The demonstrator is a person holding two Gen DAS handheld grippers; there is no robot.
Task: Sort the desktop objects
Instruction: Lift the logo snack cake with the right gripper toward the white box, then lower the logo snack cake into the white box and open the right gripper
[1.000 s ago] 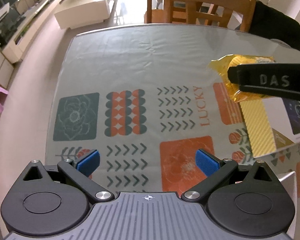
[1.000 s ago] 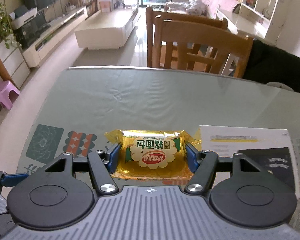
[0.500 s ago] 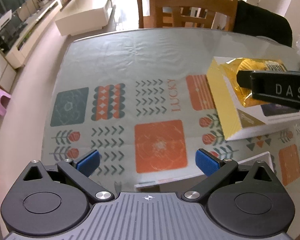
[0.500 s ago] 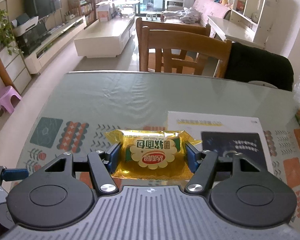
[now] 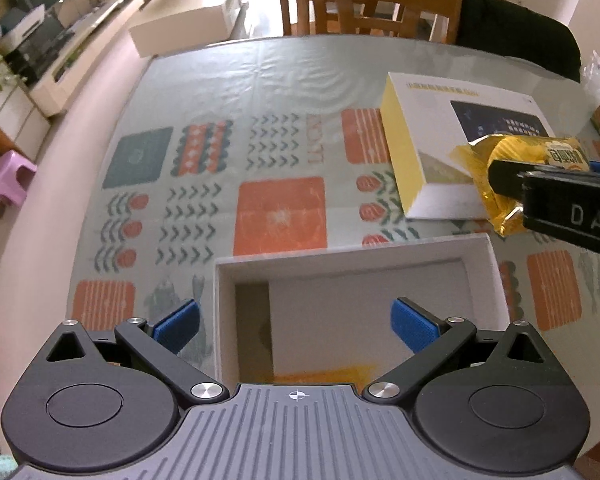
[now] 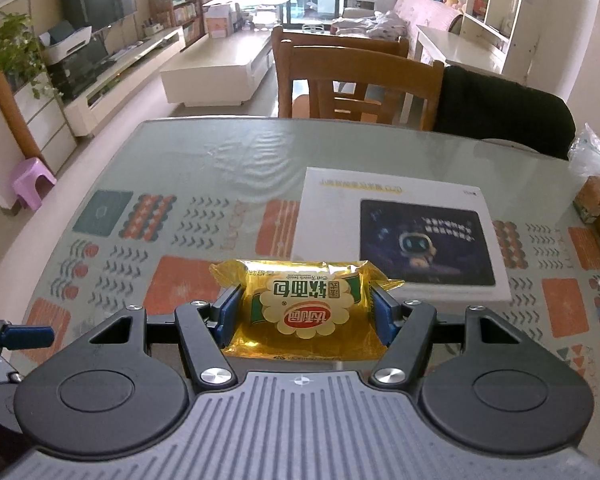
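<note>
I am seeing the right gripper (image 6: 304,312) pinching a yellow bread packet (image 6: 306,306) between its blue pads (image 6: 382,314), one pad pressing on each short end. The packet is hanging in the air above the patterned table (image 6: 188,168), clear of the surface, its label facing up. From the left wrist view I am watching the same packet (image 5: 512,176) sitting in front of the near corner of a white and yellow box (image 5: 436,136) lying flat on the table. The left gripper (image 5: 296,326) is hovering with its pads (image 5: 178,326) spread wide and holding nothing. Directly under it I am looking into an open white tray (image 5: 340,258), with some yellow showing at its near edge; what that is I cannot tell.
</note>
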